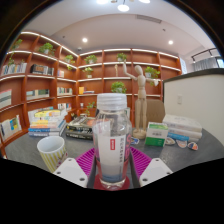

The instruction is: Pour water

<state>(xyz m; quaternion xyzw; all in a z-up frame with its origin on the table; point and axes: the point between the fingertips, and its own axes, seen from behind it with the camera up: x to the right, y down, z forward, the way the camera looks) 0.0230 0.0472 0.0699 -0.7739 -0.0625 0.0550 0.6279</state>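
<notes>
Gripper view: the gripper (112,160) has both pink pads (88,160) clenched against a clear plastic water bottle (111,128), held upright between them, its white cap on. 1 paper cup (51,151) stands on the grey table (190,158), just left of the fingers. By my judgement, uncapping and pouring remain undone.

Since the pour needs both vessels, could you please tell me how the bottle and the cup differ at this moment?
The bottle is clear plastic with a red label; the cup is opaque and pale. The bottle is tall and narrow, while the cup is short and wide-mouthed. The bottle stands between the gripper fingers, whereas the cup sits free beside them on the table. Both stand upright.
</notes>
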